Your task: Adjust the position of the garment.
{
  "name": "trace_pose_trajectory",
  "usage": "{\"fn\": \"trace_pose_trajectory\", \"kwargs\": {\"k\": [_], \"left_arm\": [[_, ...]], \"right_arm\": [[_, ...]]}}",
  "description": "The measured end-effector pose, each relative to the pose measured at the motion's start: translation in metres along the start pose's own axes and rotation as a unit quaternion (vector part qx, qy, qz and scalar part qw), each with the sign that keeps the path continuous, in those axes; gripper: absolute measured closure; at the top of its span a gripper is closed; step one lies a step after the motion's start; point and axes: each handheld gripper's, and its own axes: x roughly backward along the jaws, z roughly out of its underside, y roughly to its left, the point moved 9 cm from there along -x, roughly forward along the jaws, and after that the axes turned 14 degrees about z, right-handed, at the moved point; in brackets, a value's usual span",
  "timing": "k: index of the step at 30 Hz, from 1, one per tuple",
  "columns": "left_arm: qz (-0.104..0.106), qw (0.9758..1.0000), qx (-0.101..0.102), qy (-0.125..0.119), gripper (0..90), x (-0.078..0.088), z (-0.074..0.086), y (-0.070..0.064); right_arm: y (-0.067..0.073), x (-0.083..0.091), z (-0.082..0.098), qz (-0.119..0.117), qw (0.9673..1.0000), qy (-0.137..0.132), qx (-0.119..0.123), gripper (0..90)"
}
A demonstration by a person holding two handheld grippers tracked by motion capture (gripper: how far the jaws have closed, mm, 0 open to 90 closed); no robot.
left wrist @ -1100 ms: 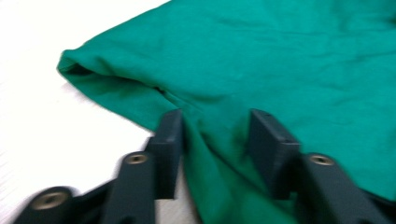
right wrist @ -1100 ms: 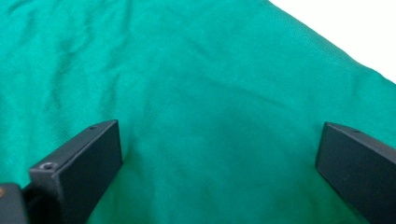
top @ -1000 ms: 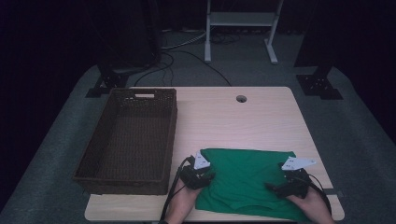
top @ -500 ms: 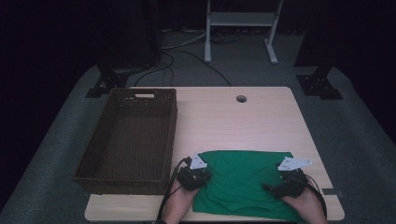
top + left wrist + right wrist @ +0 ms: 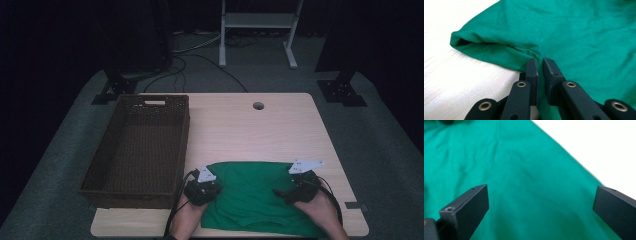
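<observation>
At the lower centre, my left gripper [image 5: 538,65] has just closed on the green cotton shirt's [image 5: 250,192] sleeve edge to lift it, while my right gripper [image 5: 541,202] hovers open above the fabric.

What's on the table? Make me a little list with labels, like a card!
Table: pale wooden table with a round hole near its far edge
Cloth: green cloth lying spread at the near edge
Basket: dark woven basket at the left, nothing visible inside
Left gripper: left gripper, fingers have just been closing, now pinched on a fold at the cloth's edge
Right gripper: right gripper, fingers wide apart above the cloth, not gripping
Hands: one holds each gripper, coming in from the near side
</observation>
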Motion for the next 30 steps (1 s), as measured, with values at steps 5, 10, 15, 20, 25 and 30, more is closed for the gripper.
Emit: {"fn": "trace_pose_trajectory", "kwargs": {"k": [5,10,15,20,25,30], "left_arm": [[-0.002,1.0,0.0,-0.001,83.1,0.001,0.001,0.0],[-0.004,1.0,0.0,0.001,83.1,0.002,0.001,-0.001],[-0.005,1.0,0.002,0.004,83.1,0.002,0.002,-0.001],[-0.006,1.0,0.004,0.005,83.1,0.003,0.003,-0.002],[-0.006,0.9999,0.007,0.006,83.1,0.003,0.003,-0.001],[-0.005,0.9999,0.008,0.005,83.2,0.003,0.003,-0.002]], "right_arm": [[-0.003,-0.012,-0.017,-0.009,1.0,-0.002,-0.002,0.0],[-0.004,-0.024,-0.035,-0.017,0.9998,-0.007,-0.004,0.0],[-0.007,-0.036,-0.052,-0.017,0.9998,-0.005,-0.001,0.0],[-0.016,-0.055,-0.063,-0.01,0.9999,-0.008,-0.008,0.0],[-0.026,-0.077,-0.068,-0.009,0.9996,-0.006,-0.027,0.0],[-0.028,-0.094,-0.071,-0.001,0.9998,0.013,-0.016,0.0]]}}
